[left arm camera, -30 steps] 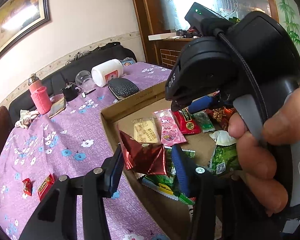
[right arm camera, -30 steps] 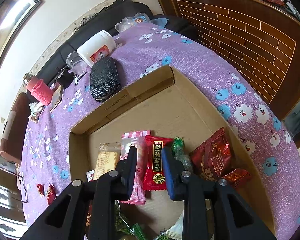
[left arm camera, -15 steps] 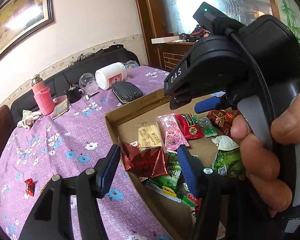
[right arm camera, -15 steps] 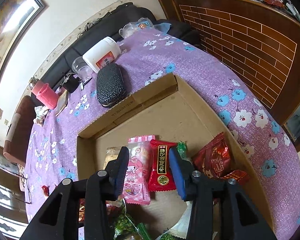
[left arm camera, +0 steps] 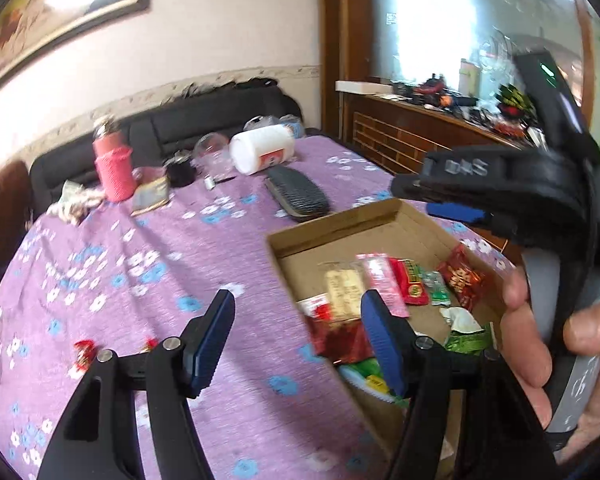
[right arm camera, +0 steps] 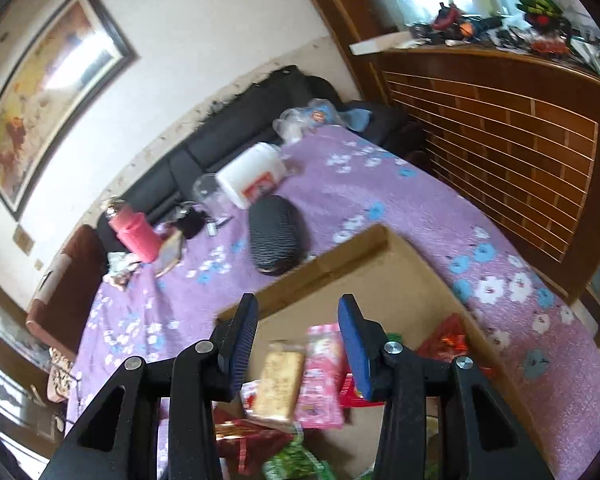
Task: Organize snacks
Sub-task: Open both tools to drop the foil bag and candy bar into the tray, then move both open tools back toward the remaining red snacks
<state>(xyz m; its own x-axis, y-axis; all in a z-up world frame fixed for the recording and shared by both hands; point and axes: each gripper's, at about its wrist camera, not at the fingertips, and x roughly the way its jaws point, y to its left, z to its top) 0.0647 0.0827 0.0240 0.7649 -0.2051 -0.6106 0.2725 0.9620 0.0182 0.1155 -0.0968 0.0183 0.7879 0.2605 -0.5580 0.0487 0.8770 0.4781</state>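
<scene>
The snacks (left arm camera: 384, 292) lie in the cardboard box (left arm camera: 340, 228) on the purple cloth (left arm camera: 148, 264). The left gripper (left arm camera: 298, 336) hangs over the box's near-left edge, its jaws wide and empty, just opened further. The right gripper (right arm camera: 298, 344), above the box, is part-open and grips nothing.

Both tools share one build: the left gripper (left arm camera: 298, 334) and the right gripper (right arm camera: 298, 340) have matte black plastic arms with triangular cut-outs, a round silver screw head at each joint, and flat blue ribbed pads (right arm camera: 240, 344) on the inner faces of the fingers. Seen from the left wrist camera, the right gripper's bulky black housing carries raised "DAS" lettering, a black cable down its side, a small green light on top and a grey handle band with pale markings. A bare hand (left arm camera: 560, 344) wraps that handle.
</scene>
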